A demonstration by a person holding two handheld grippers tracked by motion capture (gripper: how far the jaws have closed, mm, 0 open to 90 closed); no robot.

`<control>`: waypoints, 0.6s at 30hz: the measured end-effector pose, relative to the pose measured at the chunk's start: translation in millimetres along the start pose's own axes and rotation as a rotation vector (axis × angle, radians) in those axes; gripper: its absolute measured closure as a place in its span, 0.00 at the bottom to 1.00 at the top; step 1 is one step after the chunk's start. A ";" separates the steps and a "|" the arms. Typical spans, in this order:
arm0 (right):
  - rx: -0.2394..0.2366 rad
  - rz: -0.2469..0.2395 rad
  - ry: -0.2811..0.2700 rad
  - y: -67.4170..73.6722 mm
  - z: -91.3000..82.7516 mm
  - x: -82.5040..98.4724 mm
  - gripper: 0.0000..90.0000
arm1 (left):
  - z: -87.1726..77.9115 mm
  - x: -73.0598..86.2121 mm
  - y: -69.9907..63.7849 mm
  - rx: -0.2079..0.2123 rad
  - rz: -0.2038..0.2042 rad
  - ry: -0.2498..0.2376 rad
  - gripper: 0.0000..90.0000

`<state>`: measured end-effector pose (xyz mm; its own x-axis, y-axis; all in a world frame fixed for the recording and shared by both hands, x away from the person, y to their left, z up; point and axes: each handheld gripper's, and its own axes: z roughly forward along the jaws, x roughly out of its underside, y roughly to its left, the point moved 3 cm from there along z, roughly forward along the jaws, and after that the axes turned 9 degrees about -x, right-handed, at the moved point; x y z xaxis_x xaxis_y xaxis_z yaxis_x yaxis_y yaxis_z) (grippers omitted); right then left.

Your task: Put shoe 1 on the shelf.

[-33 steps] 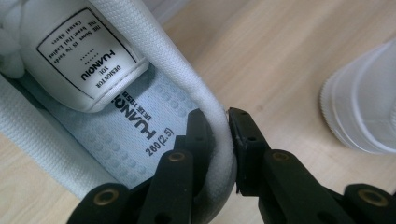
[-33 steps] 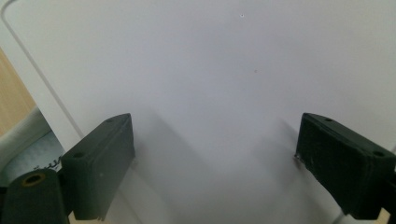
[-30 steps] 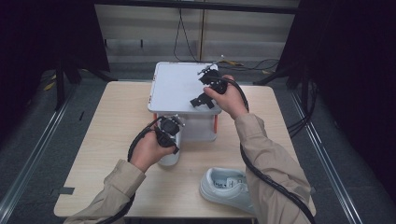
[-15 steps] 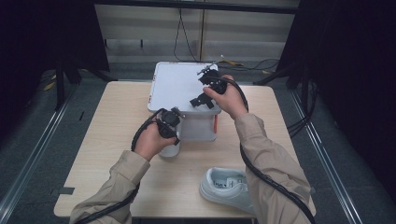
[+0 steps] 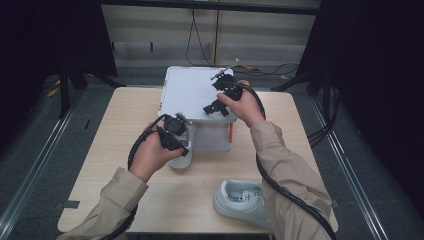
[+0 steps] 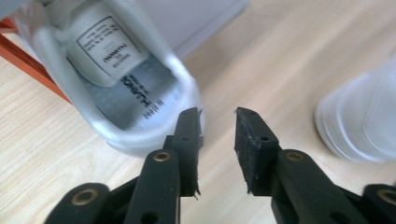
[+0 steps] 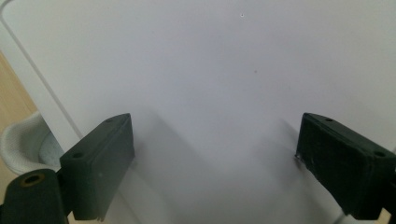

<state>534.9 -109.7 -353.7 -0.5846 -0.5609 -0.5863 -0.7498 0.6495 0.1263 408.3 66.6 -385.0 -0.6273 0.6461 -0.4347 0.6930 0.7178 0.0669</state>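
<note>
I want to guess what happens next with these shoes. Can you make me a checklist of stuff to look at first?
1. Left hand-held gripper has let go: ok. Its jaws have just been opening, and bare table shows between them.
2. First shoe sits sole-down beside the box: ok.
3. Right hand-held gripper is open: ok. Its jaws are wide apart over the white lid.
4. Second shoe is free to grab: ok. No gripper is on it.
5. Room inside the box: cannot tell, because the lid hides it.
</note>
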 end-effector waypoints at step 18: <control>-0.003 0.003 -0.005 -0.6 0.1 0.1 0.12 | 48.1 20.5 -6.3 0.005 -0.108 0.090 0.85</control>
<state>535.4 -110.1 -353.9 -0.5853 -0.5566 -0.5897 -0.7491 0.6495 0.1305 408.1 62.9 -437.5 -0.7273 0.5863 -0.3568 0.6217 0.7830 0.0195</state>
